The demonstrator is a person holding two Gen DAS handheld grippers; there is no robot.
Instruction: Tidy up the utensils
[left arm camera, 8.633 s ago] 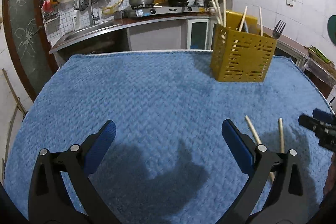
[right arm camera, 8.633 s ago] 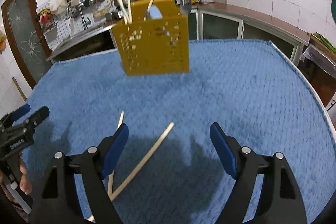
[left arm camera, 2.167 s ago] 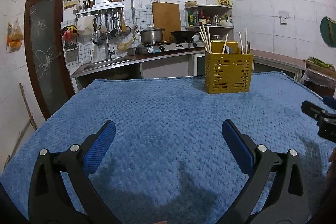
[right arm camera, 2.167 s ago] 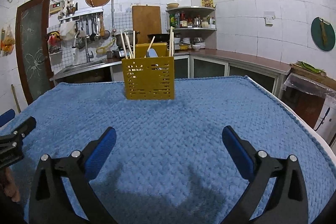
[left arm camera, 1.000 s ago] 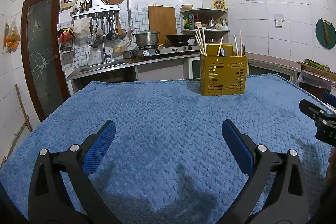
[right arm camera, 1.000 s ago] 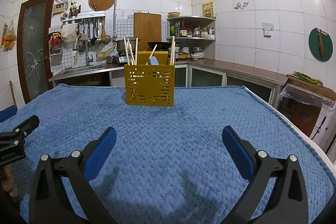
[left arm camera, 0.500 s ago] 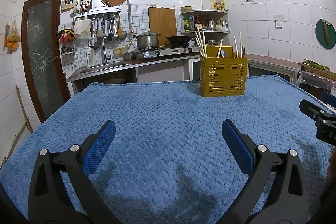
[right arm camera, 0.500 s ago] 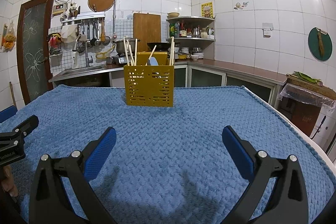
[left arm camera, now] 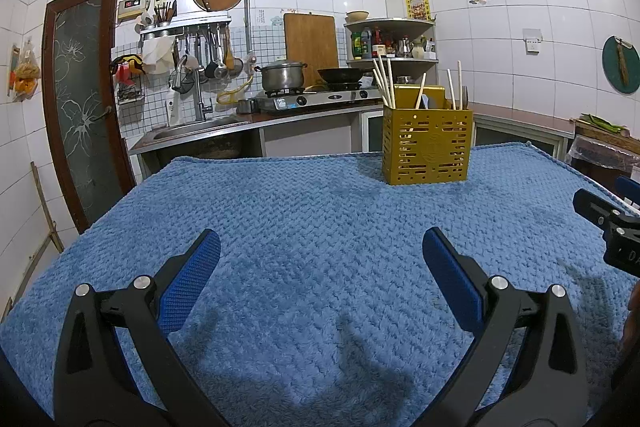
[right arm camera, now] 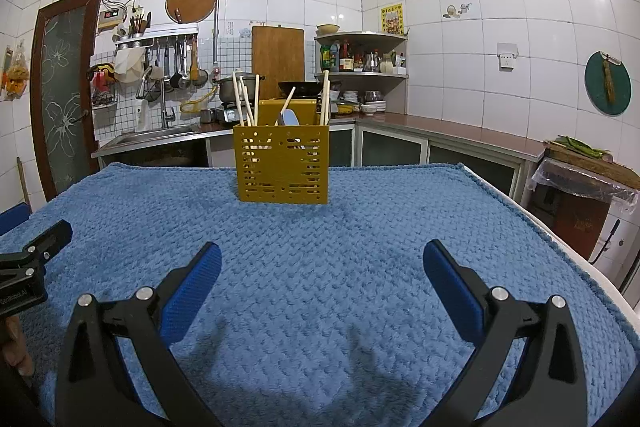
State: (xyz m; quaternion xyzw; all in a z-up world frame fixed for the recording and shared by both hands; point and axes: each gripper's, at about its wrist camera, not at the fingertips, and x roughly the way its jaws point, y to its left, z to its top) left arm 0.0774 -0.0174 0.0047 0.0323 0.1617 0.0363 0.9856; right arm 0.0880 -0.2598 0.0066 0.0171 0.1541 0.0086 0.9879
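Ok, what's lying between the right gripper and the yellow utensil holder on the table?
Nothing: in the right wrist view only bare blue towel lies between the open right gripper and the yellow utensil holder.

Left gripper (left arm camera: 320, 259): 2 black, matte arms, each an open triangular frame with a cut-out. Each arm carries 2 round silver screws near the top. Fingers (left arm camera: 191, 285) are faced with blue pads of fine dotted texture, long and narrow with rounded tips.

Right gripper (right arm camera: 322, 261): same build, 2 black arms, 2 silver screws per arm, blue textured fingers (right arm camera: 192, 291).

In the right wrist view, the left unit's black body shows white lettering, partly cut off at the frame edge. Bare skin shows just below it.
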